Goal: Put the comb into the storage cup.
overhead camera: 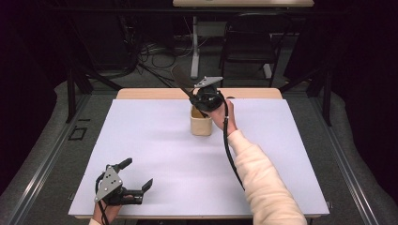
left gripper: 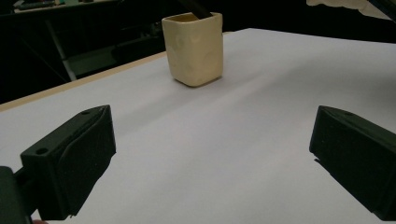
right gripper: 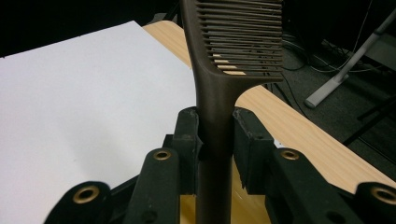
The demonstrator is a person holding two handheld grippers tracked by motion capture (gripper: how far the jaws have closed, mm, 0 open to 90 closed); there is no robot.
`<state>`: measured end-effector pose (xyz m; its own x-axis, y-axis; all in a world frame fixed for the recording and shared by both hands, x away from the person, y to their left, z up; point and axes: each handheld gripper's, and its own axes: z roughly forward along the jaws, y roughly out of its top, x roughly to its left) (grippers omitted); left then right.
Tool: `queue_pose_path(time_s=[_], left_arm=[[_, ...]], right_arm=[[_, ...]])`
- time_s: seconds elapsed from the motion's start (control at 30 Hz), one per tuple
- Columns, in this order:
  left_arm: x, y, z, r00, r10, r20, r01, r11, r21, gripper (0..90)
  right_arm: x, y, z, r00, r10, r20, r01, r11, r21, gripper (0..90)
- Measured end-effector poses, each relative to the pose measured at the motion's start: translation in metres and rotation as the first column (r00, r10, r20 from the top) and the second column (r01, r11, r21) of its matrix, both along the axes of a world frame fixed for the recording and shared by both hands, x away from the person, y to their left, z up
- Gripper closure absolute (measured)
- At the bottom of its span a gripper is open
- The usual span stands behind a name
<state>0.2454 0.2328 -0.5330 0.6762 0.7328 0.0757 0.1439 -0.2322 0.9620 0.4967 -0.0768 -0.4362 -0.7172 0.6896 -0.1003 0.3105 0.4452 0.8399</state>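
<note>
A dark brown comb [overhead camera: 180, 76] leans up and to the left out of a cream square cup [overhead camera: 201, 123] at the far middle of the white table [overhead camera: 150, 140]. My right gripper [overhead camera: 199, 100] is shut on the comb's handle just above the cup. In the right gripper view the pads [right gripper: 189, 140] clamp the handle of the comb [right gripper: 217, 98] below its teeth. My left gripper [overhead camera: 137, 173] rests open at the near left corner, holding nothing. Its view looks across the sheet at the cup [left gripper: 194, 49], with its jaws [left gripper: 212, 158] wide apart and the comb's handle [left gripper: 198, 8] dipping into the cup.
A wooden strip [overhead camera: 253, 93] edges the table's far side. Behind it on the dark floor stand a chair [overhead camera: 248, 42], a white stand leg [overhead camera: 195, 51] and loose cables [overhead camera: 155, 56]. A sleeved forearm [overhead camera: 263, 183] crosses the near right of the table.
</note>
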Motion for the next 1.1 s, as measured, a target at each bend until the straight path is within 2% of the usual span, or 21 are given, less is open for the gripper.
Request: queue_pose_path(time_s=[1.1], left_arm=[[0.000, 0.000, 0.000, 1.0000, 0.007, 0.002, -0.007, 1.0000, -0.002, 0.4]], right_arm=[[-0.001, -0.002, -0.012, 0.9998, -0.003, -0.018, 0.004, 0.9999, 0.013, 72.5]])
